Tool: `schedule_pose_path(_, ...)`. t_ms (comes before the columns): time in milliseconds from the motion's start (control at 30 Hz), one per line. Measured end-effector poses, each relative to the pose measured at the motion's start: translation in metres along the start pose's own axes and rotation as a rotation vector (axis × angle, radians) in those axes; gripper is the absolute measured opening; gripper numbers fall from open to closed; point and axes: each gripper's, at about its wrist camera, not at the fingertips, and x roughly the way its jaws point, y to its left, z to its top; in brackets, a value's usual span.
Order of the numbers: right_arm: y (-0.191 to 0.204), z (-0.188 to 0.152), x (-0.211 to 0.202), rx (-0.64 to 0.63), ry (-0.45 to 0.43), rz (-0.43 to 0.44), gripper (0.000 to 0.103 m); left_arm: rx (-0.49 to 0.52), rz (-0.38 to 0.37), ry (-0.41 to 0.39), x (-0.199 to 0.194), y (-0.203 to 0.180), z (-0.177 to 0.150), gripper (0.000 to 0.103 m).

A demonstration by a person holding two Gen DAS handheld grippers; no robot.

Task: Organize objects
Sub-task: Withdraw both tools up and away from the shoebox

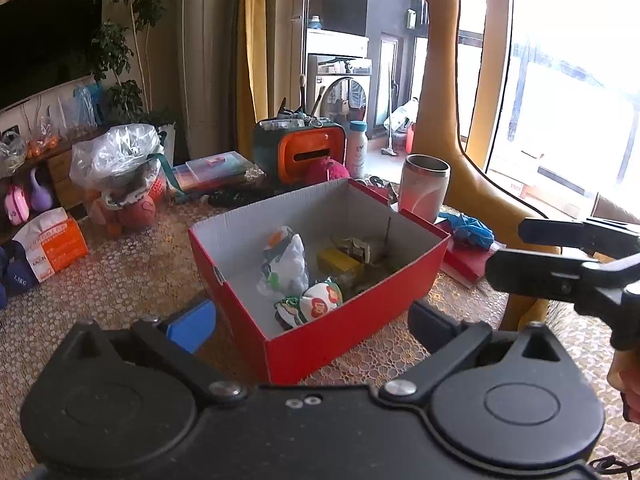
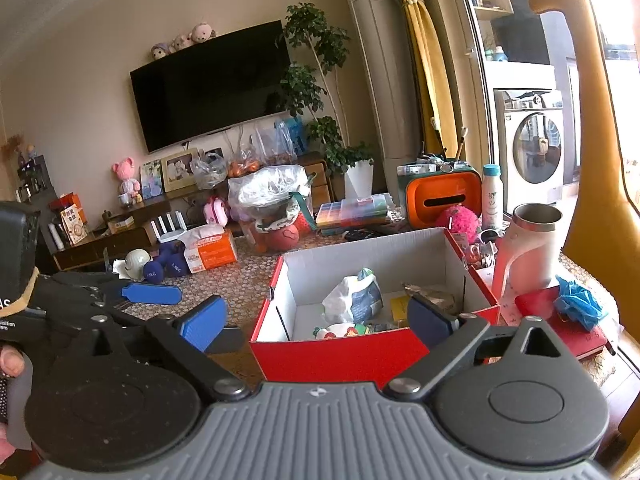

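The bench [image 1: 132, 280] is covered with a beige cloth in a honeycomb pattern. A red cardboard box [image 1: 320, 344] with a white inside is set near its middle, open at the top. To its right a flat red book [image 2: 576, 332] is laid, with a steel cup [image 1: 424, 188] just behind it. At the far side an orange and green holder [image 1: 304, 152], a white bottle [image 1: 357, 148] and stacked clear cases [image 1: 212, 170] are seen. An orange tissue pack [image 1: 52, 246] is placed far left.

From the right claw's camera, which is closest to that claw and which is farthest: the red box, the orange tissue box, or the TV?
1. Red box, right in front of it.
2. Orange tissue box, farther back on the left.
3. TV, on the far wall.
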Motion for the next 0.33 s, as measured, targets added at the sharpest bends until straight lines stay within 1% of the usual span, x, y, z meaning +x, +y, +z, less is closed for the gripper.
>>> schedule_pose_path(67, 0.0013, -0.0009, -0.002, -0.002, -0.003, -0.005, 0.101, -0.001, -0.002, 0.003, 0.0001, 0.0001, -0.0012, 0.102)
schedule_pose_path(333, 0.0018, -0.0028, -0.0044, -0.006, -0.006, -0.029, 0.103, -0.004, -0.023, 0.014, -0.0003, 0.0012, -0.0037, 0.102)
